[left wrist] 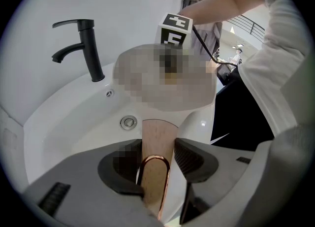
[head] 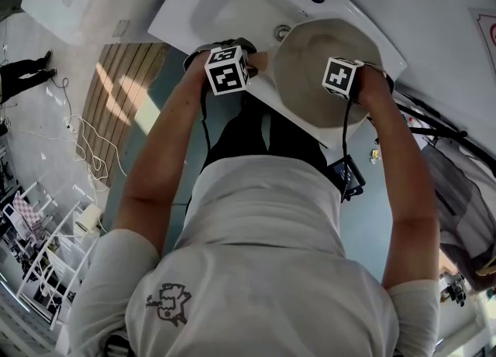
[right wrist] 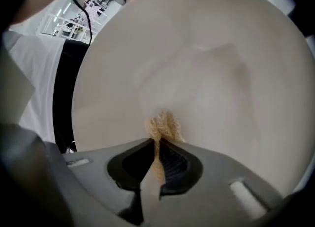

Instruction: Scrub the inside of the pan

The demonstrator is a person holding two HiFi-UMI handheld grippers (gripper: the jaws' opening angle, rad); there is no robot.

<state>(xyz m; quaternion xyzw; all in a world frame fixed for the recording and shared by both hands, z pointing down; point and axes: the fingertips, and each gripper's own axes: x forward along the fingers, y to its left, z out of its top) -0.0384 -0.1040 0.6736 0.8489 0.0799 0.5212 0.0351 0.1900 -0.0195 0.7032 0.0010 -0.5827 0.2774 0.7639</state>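
Note:
A beige pan (head: 306,84) is held tilted over the white sink (head: 225,3). Its wooden handle (left wrist: 158,135) ends in a copper loop, and my left gripper (left wrist: 157,161) is shut on that handle. In the right gripper view the pan's pale inside (right wrist: 211,68) fills the picture. My right gripper (right wrist: 158,153) is shut on a tan fuzzy scrubber (right wrist: 162,125), whose tuft presses against the pan's inner surface. Seen from the head view, the right gripper's marker cube (head: 342,77) is over the pan's right half. The left one (head: 227,70) is at the pan's left, by the handle.
A black faucet (left wrist: 81,46) stands at the back of the sink, with the drain (left wrist: 129,121) below it in the basin. The person's body is close against the sink's front edge. A floor with cables and white racks (head: 46,247) lies to the left.

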